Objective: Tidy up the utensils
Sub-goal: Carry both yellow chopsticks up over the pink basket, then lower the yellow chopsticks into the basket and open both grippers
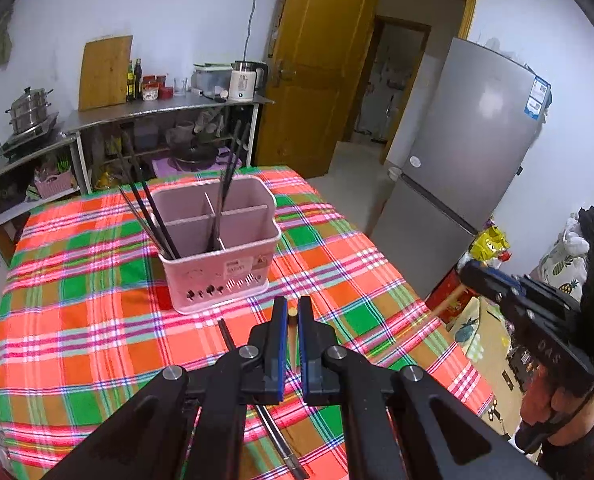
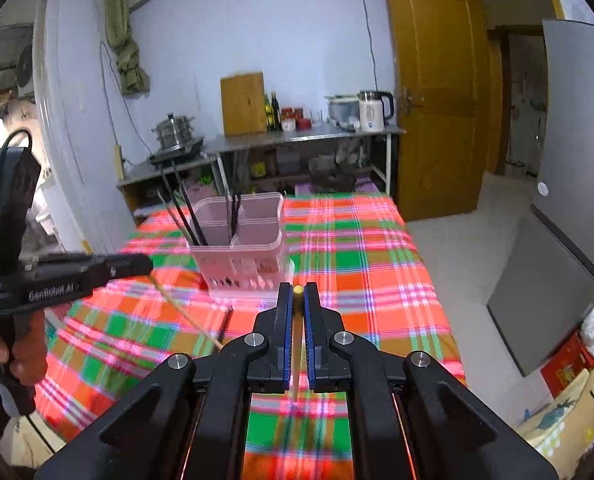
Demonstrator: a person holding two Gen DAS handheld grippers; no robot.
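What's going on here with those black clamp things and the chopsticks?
A person holds a pair of tongs in each hand and is sorting chopsticks into a pink caddy on the plaid tablecloth. The left tongs and the right tongs each pinch a light wooden chopstick. Several dark chopsticks already stand in the caddy's compartments, and another dark chopstick lies on the cloth.
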